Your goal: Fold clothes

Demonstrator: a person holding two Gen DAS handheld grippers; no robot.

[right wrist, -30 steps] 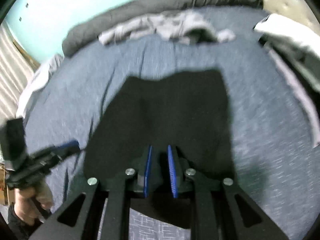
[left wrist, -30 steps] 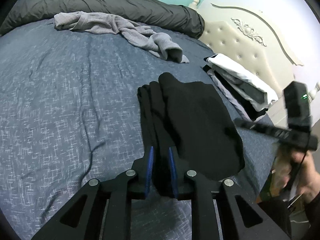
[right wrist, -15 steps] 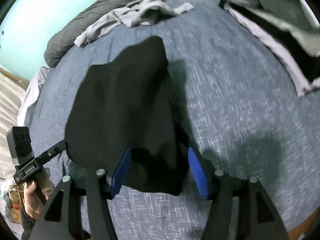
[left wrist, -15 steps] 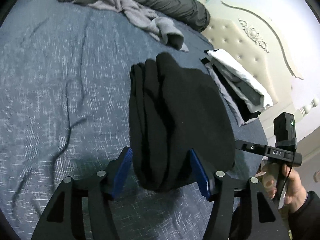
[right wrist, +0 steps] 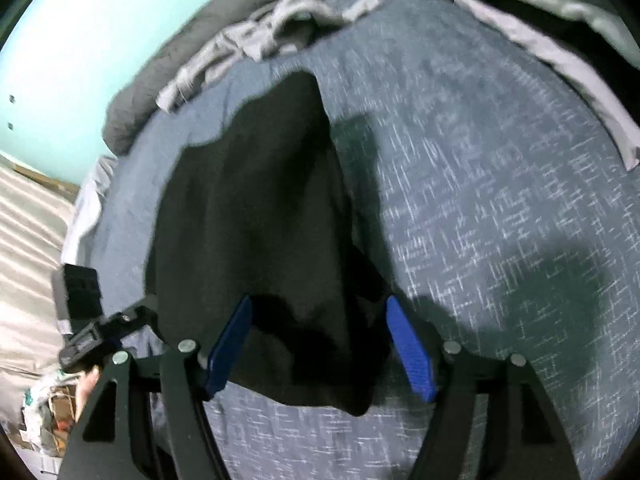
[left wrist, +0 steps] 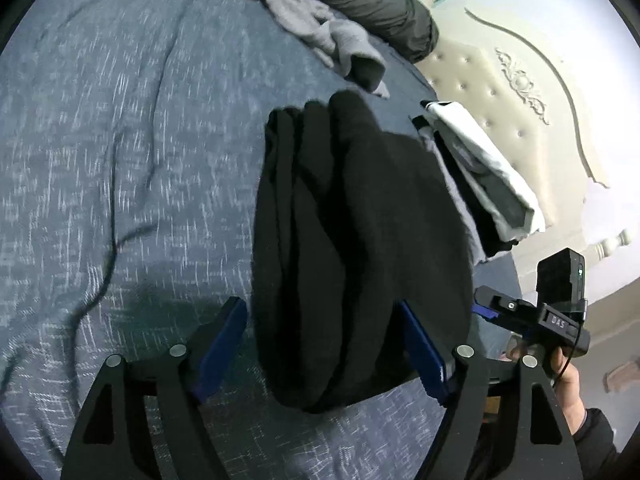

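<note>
Lying across a bedroom, a blue-flecked bedspread (left wrist: 120, 160) under a teal wall (right wrist: 80, 20), with a padded headboard (left wrist: 500, 100) off to the right. Resting folded on the near part of the spread, the black garment (left wrist: 352, 240), in narrow lengthwise layers, apparently laid flat to finish its fold. Standing wide over its near end, the left gripper (left wrist: 324, 350), jaws just having been opening, cloth between the blue pads (left wrist: 224, 344) but no longer pinched. Doing the same at the neighbouring corner, the right gripper (right wrist: 320, 346), spread wide, having just released. Waiting untidy by the dark rolled duvet (left wrist: 380, 4), a grey garment (left wrist: 320, 28), likely next. Sitting just right of the black piece, a folded pile (left wrist: 480, 176), leaving little margin there; stretching broad and bare to the left, ample spread for working.
</note>
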